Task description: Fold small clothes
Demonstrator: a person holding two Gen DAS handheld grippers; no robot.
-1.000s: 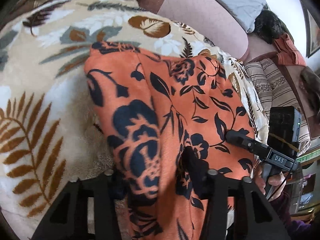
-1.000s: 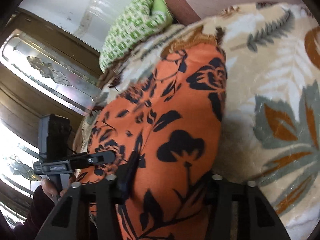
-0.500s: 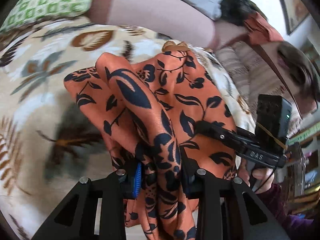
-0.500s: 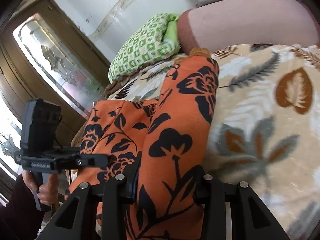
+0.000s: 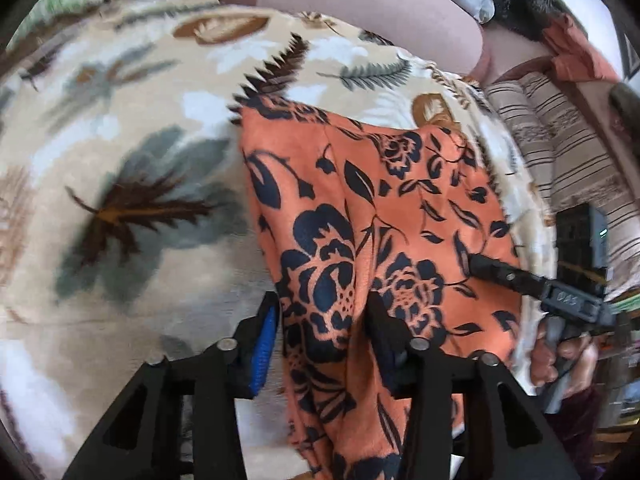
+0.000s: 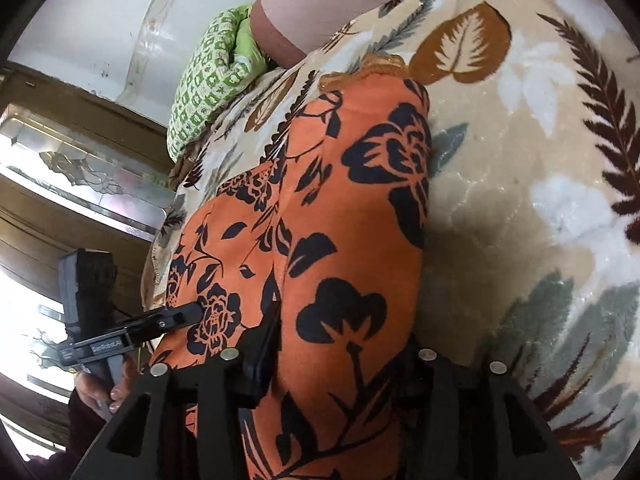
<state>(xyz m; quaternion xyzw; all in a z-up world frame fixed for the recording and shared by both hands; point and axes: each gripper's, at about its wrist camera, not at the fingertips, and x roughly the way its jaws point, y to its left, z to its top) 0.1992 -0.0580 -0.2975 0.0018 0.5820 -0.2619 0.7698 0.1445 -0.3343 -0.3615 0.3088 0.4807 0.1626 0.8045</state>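
Note:
An orange garment with a dark navy flower print (image 5: 384,208) lies spread on a cream leaf-patterned blanket (image 5: 120,160). My left gripper (image 5: 320,320) is shut on the near edge of the garment, cloth bunched between its fingers. My right gripper (image 6: 344,344) is shut on the garment (image 6: 352,208) at another part of the near edge. In the left wrist view the right gripper (image 5: 500,272) reaches onto the cloth from the right. In the right wrist view the left gripper (image 6: 176,316) touches the cloth from the left.
A green checked pillow (image 6: 208,80) and a pink bolster (image 5: 360,4) lie at the far side of the blanket (image 6: 520,160). Striped cushions (image 5: 568,144) sit on the right. A glass-panelled cabinet (image 6: 80,176) stands on the left in the right wrist view.
The garment was lifted and bunched half a second ago; now it has come down and lies spread flatter on the blanket. Both grippers have kept their hold on it.

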